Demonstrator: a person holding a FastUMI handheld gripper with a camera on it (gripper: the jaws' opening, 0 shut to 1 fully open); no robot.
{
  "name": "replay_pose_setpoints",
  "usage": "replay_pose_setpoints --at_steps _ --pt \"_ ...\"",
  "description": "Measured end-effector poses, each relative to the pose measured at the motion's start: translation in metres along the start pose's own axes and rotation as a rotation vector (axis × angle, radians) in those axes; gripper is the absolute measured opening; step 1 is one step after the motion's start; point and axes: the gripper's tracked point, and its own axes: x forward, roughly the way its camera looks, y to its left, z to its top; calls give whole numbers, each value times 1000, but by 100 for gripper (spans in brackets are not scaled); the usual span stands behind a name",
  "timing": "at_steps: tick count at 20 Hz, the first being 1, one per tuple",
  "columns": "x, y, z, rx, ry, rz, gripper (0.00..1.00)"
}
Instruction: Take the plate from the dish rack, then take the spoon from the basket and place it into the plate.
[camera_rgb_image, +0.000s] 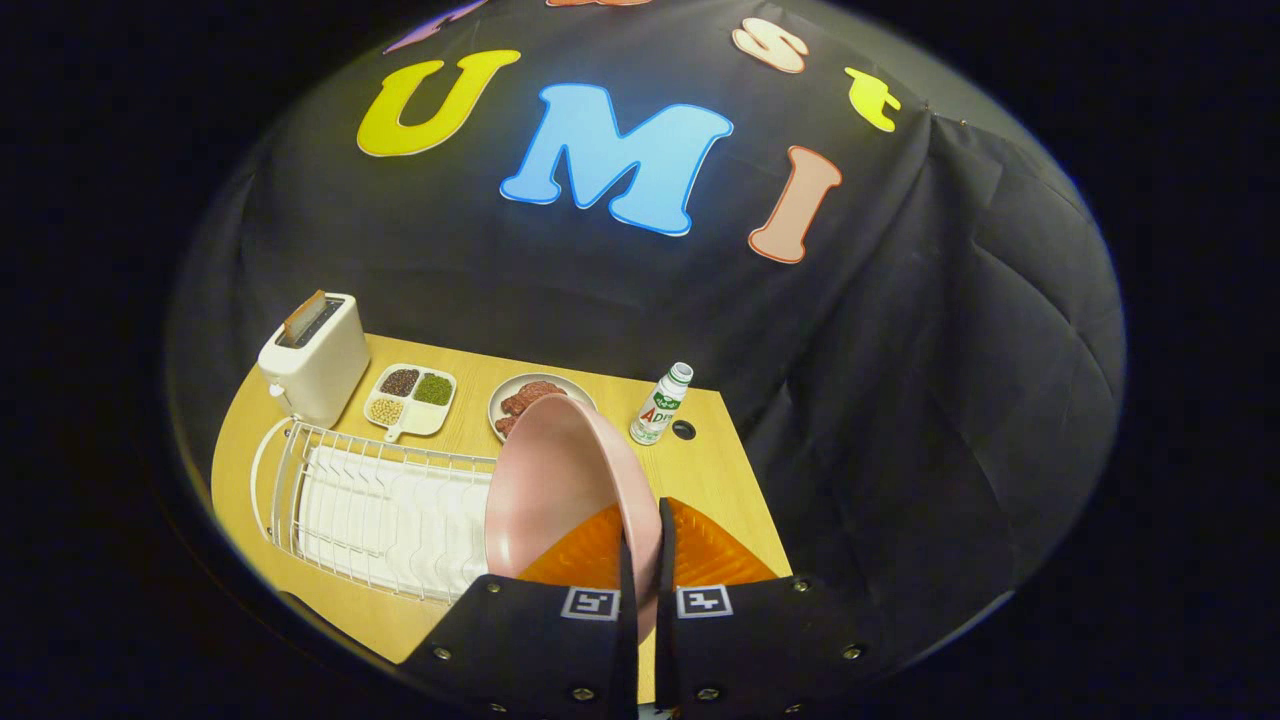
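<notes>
Plate (550, 490) pinched at rim by gripper (640, 560), fingers closed on it, held on edge above table (720, 470), just beside dish rack (380, 510); likely lifted clear for setting down.

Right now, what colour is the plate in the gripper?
Pink plate, clearest in gripper view.

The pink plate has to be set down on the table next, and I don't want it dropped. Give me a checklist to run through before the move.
1. Tool shut on the pink plate's rim: ok.
2. Plate lifted clear of the dish rack: ok.
3. Plate level: not ok, it is tilted steeply.
4. Bare table to the right of the rack: ok.
5. Bottle away from that spot: ok.
6. Basket with the spoon located: cannot tell.
</notes>
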Motion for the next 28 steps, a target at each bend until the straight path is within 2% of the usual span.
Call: replay_pose_setpoints --at_steps 4,14,22,25,28 --pt "-11 -20 -19 -1 -4 26 7" --pt "-24 -38 -95 9 -18 190 7" --pt "-6 -24 -176 84 75 337 7" --pt "6 -15 -204 68 88 365 7" --pt "12 9 -229 58 127 452 6"
